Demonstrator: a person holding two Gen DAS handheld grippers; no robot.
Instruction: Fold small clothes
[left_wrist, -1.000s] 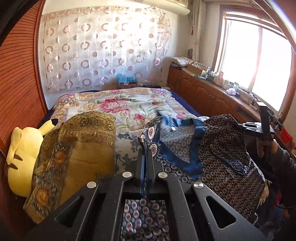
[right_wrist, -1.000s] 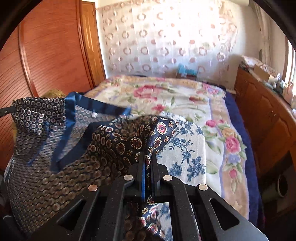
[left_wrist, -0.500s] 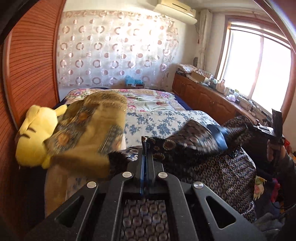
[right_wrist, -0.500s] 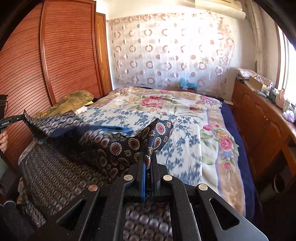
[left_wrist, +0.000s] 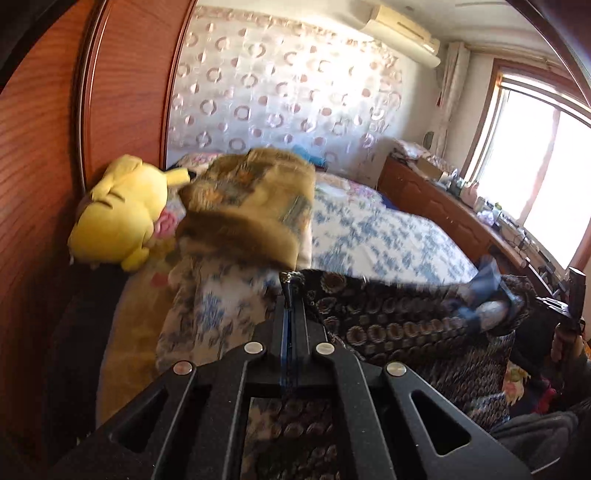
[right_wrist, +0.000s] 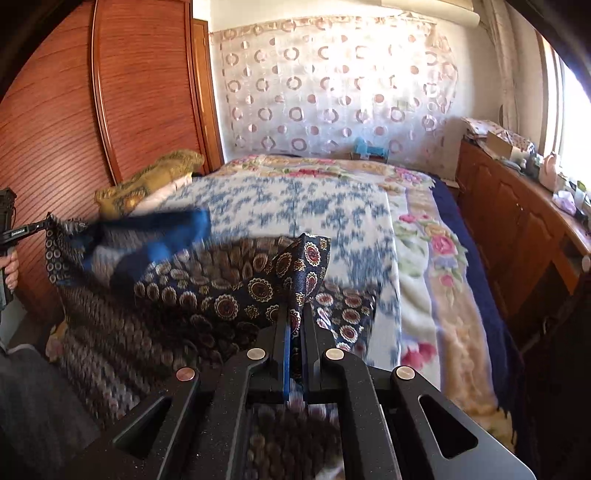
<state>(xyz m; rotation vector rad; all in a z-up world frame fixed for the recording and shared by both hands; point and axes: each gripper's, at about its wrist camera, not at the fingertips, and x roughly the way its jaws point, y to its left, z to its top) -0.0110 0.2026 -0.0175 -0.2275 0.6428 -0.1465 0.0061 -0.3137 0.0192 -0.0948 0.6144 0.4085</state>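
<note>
A dark navy garment (left_wrist: 399, 317) with gold medallion print and blue trim hangs stretched between both grippers over the near end of the bed. My left gripper (left_wrist: 292, 286) is shut on one corner of it. My right gripper (right_wrist: 295, 314) is shut on another corner (right_wrist: 310, 254). In the right wrist view the garment (right_wrist: 207, 291) sags to the left, its blue trim (right_wrist: 166, 236) blurred, and the left gripper (right_wrist: 22, 232) shows at the far left edge. The right gripper (left_wrist: 569, 299) shows at the far right of the left wrist view.
A bed with a blue-flowered white sheet (right_wrist: 295, 199) over a floral quilt (right_wrist: 436, 243). A golden-brown patterned cloth pile (left_wrist: 247, 206) and a yellow plush toy (left_wrist: 122, 210) lie by the wooden wardrobe (right_wrist: 110, 110). A wooden cabinet (right_wrist: 517, 221) runs under the window.
Both grippers have swung up and away from the bed with the garment held; it has been pulled taut and lower between them, and the views now show more wall and wardrobe.
</note>
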